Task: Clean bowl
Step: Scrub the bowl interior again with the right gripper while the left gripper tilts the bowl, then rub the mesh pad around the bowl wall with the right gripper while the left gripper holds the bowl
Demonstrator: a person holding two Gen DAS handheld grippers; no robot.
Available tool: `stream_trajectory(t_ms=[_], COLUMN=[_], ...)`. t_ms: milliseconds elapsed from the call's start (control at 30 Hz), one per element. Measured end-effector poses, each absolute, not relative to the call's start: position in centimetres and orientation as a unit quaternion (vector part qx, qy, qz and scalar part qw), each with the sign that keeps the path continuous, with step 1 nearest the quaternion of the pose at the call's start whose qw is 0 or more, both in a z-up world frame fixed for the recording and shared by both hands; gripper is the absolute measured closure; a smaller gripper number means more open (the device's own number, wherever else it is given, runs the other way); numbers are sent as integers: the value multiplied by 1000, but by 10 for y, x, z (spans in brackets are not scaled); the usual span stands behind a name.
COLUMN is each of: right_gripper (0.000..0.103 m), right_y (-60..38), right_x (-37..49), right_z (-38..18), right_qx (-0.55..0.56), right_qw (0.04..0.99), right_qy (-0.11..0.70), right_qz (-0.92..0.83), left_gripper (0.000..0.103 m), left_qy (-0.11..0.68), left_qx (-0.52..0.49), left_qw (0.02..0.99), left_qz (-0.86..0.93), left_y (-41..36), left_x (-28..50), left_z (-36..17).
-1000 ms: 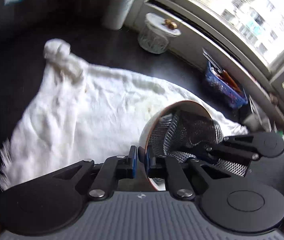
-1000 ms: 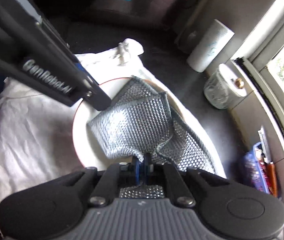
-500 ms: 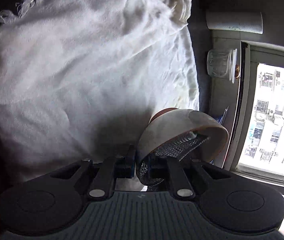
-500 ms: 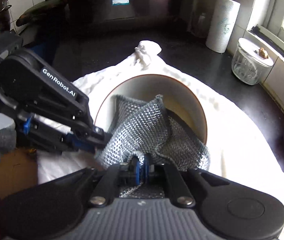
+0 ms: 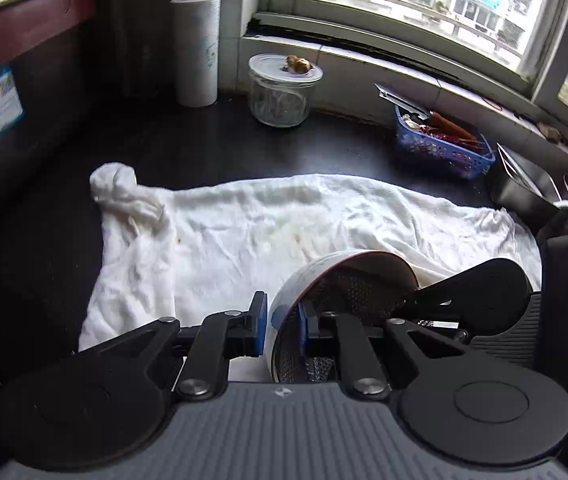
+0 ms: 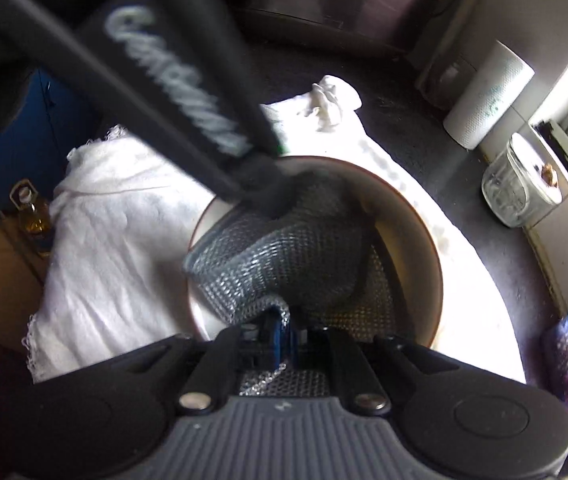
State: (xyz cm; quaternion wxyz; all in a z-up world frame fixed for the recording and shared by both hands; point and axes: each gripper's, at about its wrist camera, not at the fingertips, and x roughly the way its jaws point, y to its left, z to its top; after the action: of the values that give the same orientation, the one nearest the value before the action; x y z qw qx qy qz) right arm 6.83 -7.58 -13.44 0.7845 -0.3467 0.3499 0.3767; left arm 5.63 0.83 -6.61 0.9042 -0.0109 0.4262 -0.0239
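A home kitchen: a dark desk (image 5: 188, 148) under a window (image 5: 423, 4), with a paper towel roll (image 5: 196, 50), glass jar (image 5: 282, 94), oil bottle (image 6: 34, 216) and utensil basket (image 5: 441, 148).

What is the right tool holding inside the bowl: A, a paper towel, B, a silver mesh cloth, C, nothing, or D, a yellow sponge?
B: the right tool is shut on the silver mesh cloth, which is bunched inside the bowl.

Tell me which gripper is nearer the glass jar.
Hard to call: both grippers meet at the bowl, left gripper clamping its rim, right gripper pinching the mesh cloth inside; the glass jar stands well beyond both.
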Motion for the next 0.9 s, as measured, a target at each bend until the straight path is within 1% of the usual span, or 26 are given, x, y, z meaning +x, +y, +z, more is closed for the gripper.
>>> stream_trajectory(t_ms=[67,200,267,400,500,567,667,800,900], right_gripper=[98,99,99,99,100,100,99,99,99], right_y=[-77,-88,-94,-90,-90,-91,-96,-98,-99], right_x=[66,72,75,76,82,86,97,97,97], right_z=[-133,-126,-122,-120,-121,-121,-120,-114,-110], right_qx=[-356,-355,-347,-334,-274,-248,-172,-176,-194], right_qw=[783,797,806,810,810,810,810,814,818], right_qy=[347,343,341,343,373,384,418,415,411], right_qz=[374,348,337,338,360,367,374,365,354], left_gripper=[93,93,93,92,92,91,91,90,91], left_qy=[430,442,447,444,439,423,391,378,384], left_qx=[-12,-55,-101,-284,-411,-491,-602,-657,-661], left_qw=[902,895,889,850,798,761,696,652,645], left_qz=[-23,-23,-14,17,33,33,17,1,-10], left_y=[9,19,29,69,88,96,100,95,89], left_x=[56,50,46,35,21,10,-1,-1,4], left_z=[-69,-79,-86,-113,-138,-157,-189,-207,-210])
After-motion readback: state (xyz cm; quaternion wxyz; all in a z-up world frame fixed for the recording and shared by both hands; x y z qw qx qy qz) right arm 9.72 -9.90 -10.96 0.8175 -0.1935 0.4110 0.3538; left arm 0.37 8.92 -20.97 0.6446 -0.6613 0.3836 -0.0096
